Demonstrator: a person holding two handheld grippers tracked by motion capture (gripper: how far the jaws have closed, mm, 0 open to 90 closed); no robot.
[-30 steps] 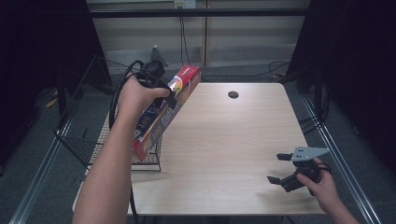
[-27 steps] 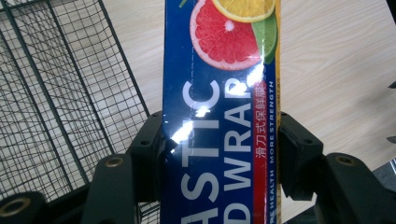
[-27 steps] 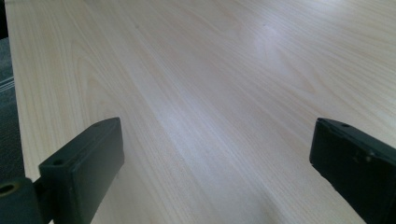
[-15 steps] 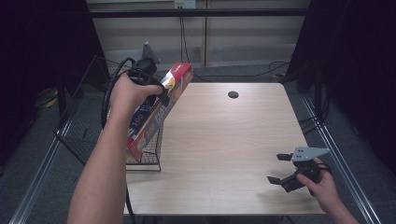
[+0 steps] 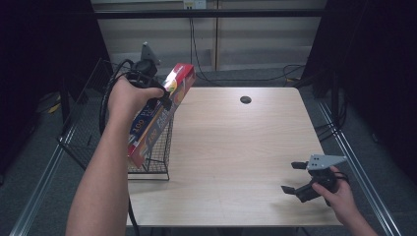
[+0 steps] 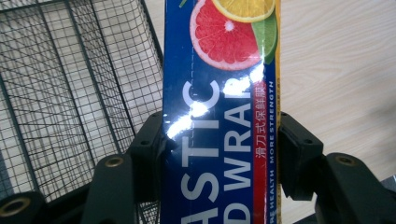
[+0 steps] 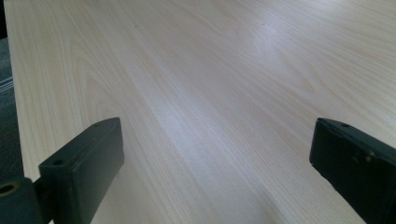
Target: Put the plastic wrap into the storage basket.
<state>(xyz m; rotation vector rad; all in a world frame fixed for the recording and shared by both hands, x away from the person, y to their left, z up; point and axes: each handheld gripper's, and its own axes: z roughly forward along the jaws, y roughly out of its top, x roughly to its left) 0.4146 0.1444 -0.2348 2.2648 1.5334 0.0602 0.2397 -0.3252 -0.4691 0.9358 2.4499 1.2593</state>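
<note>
A: Largest item first. Wooden table (image 5: pixel 236 147), pale grain, with a small dark round hole (image 5: pixel 245 100) near its far edge at about 12 o'clock from the table's middle.

B: Noted. Next in size?

A: Black wire basket (image 5: pixel 156 150), standing at the table's left edge, roughly 9 o'clock from the middle. In the left gripper view its mesh (image 6: pixel 70 93) fills the 9-to-11 o'clock part of the picture.

B: And the box?

A: Plastic wrap box (image 5: pixel 160 113), long and narrow, blue face with red end and citrus print. It is held tilted, upper end toward 1 o'clock, lower end toward 7 o'clock, over the basket's near-right rim. Whether the lower end touches the wire, I cannot tell.

B: Grip state, left side?

A: Left gripper (image 5: pixel 156 96) has its jaws clamped on the box across its width. In the left gripper view the two black pads press the box (image 6: pixel 219 130) from 9 and 3 o'clock, lettering running between them.

B: Right side?

A: Right gripper (image 5: pixel 293 177) sits low over the table's near-right corner, about 4 o'clock from the middle, well apart from the box. Jaws stand wide apart with nothing between them; bare wood (image 7: pixel 210 102) shows in the gap in the right gripper view.
</note>
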